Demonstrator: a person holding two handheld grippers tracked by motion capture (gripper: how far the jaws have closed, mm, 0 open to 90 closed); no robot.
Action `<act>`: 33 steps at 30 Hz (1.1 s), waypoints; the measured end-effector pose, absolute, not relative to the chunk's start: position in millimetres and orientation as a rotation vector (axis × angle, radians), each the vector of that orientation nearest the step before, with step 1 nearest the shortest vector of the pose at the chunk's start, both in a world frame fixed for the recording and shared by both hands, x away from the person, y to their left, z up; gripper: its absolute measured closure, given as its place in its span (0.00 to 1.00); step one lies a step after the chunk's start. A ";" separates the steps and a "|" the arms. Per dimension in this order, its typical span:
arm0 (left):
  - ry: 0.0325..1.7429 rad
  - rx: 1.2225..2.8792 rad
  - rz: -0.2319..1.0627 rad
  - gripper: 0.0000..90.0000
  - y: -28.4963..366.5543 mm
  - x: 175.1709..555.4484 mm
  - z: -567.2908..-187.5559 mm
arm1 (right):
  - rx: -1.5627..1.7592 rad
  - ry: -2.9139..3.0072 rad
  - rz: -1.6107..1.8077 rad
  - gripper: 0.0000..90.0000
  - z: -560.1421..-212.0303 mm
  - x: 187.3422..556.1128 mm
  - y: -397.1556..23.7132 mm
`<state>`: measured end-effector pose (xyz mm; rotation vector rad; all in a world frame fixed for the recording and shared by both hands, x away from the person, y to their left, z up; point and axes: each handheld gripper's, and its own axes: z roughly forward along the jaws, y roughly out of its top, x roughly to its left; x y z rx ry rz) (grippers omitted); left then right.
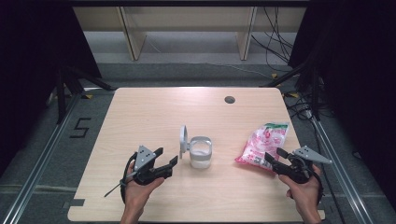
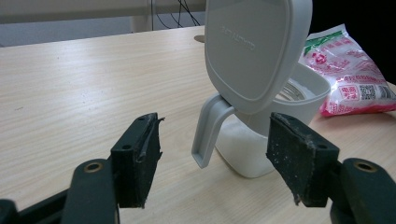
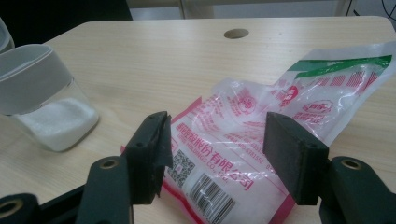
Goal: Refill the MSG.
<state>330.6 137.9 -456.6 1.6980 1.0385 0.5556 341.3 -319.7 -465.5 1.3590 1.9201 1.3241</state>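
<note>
Jaws on both grippers stand apart and hold nothing: your left gripper [image 1: 167, 158] faces the open jar [image 1: 201, 152] mid-table, lid [image 1: 183, 139] up for pouring, while your right gripper [image 1: 276, 157] sits over the bag [image 1: 264, 141], which lies flat, right of the jar.

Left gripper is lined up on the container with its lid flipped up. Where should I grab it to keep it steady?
Take the grey handle of the container. It juts out toward the open left gripper, so come straight in from that side, one jaw on each flat face. The upright lid stands just above it; probably best to stay low and not knock it.
</note>
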 end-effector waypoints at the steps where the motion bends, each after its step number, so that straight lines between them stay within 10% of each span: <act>1: 1.038 1.699 0.554 0.38 138.2 331.4 -456.1 | 1.395 1.899 1.320 0.46 -465.3 338.7 -317.0; 33: 1.050 1.717 0.537 0.40 138.5 352.0 -440.2 | 1.330 2.070 1.384 0.47 -470.9 310.4 -293.3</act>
